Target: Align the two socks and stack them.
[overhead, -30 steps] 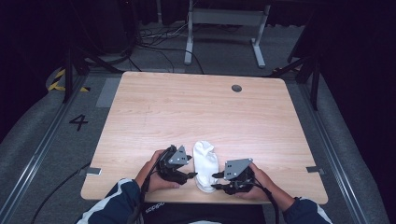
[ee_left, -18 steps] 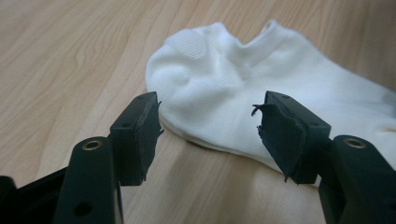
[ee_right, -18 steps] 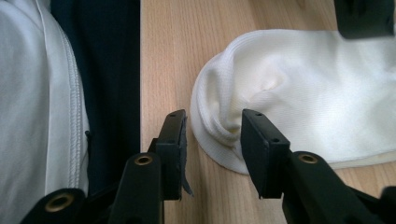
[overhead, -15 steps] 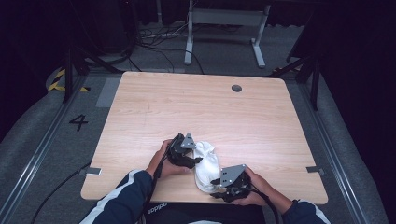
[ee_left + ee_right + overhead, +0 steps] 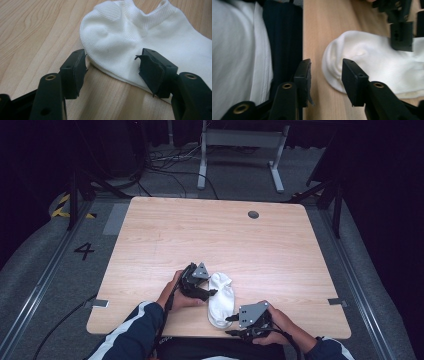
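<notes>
On the near half of the wooden table (image 5: 165, 235), the left gripper (image 5: 210, 292) sits at the left edge of a white sock (image 5: 221, 297), jaws apart, tips aimed right at the cloth. The sock lies flat near the table's near edge, long axis running far to near, cuff at the far end. The left gripper view shows folded layers at the sock's edge (image 5: 140, 37), which the high view cannot resolve. The right gripper (image 5: 231, 319), held low at the near edge, points left at the sock's near end, jaws apart around it.
</notes>
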A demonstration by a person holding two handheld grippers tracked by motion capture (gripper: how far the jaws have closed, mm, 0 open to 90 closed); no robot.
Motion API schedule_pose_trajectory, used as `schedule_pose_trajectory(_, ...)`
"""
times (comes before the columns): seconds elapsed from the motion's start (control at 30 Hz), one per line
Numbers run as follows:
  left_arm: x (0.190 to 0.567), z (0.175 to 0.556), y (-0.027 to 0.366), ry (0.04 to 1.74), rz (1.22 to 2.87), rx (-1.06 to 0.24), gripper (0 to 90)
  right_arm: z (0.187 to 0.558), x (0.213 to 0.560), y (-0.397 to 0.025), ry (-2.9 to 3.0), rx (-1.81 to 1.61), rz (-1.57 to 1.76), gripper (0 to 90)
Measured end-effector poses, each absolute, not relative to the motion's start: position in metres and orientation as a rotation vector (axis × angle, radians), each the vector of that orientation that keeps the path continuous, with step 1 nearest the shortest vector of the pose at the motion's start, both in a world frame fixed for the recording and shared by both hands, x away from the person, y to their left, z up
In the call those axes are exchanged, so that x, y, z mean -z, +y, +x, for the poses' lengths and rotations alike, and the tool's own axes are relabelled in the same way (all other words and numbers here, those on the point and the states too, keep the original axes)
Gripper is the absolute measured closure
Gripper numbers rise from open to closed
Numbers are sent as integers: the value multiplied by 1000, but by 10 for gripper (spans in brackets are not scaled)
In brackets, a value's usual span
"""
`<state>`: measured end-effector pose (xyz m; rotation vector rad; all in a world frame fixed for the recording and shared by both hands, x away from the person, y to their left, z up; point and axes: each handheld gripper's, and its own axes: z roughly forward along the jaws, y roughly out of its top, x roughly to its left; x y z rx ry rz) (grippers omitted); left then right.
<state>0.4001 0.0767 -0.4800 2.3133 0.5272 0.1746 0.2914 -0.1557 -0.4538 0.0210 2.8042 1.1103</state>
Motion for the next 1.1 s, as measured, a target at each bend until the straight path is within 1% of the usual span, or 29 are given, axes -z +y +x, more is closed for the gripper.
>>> schedule_pose_trajectory(0.1, 480, 400, 77, 528, 2311, -177, 381, 294, 453, -156, 2781, -1142, 67, 575)
schedule_pose_trajectory(0.3, 480, 400, 76, 512, 2314, -186, 381, 293, 459, -145, 2812, -1116, 9, 599)
schedule_pose_trajectory(0.37, 480, 400, 77, 511, 2315, -188, 381, 294, 463, -141, 2830, -1102, 4, 622)
schedule_pose_trajectory(0.43, 480, 400, 76, 509, 2317, -190, 380, 293, 465, -139, 2836, -1093, -6, 684)
schedule_pose_trajectory(0.53, 479, 399, 76, 500, 2328, -204, 380, 292, 466, -139, 2835, -1092, -12, 744)
schedule_pose_trajectory(0.6, 479, 399, 76, 503, 2325, -204, 380, 291, 467, -139, 2833, -1087, -18, 749)
schedule_pose_trajectory(0.8, 480, 400, 77, 517, 2316, -186, 380, 289, 461, -143, 2817, -1114, -28, 709)
schedule_pose_trajectory(0.83, 480, 400, 77, 524, 2314, -176, 380, 289, 460, -144, 2808, -1119, -36, 686)
schedule_pose_trajectory(0.9, 480, 400, 77, 524, 2316, -176, 380, 290, 459, -143, 2777, -1121, -14, 568)
schedule_pose_trajectory(0.93, 481, 400, 77, 527, 2310, -173, 380, 290, 460, -143, 2773, -1108, -16, 548)
schedule_pose_trajectory(1.07, 481, 399, 77, 536, 2297, -176, 381, 292, 469, -143, 2799, -1060, -63, 578)
schedule_pose_trajectory(1.1, 481, 400, 77, 536, 2297, -175, 381, 292, 470, -144, 2791, -1075, -68, 599)
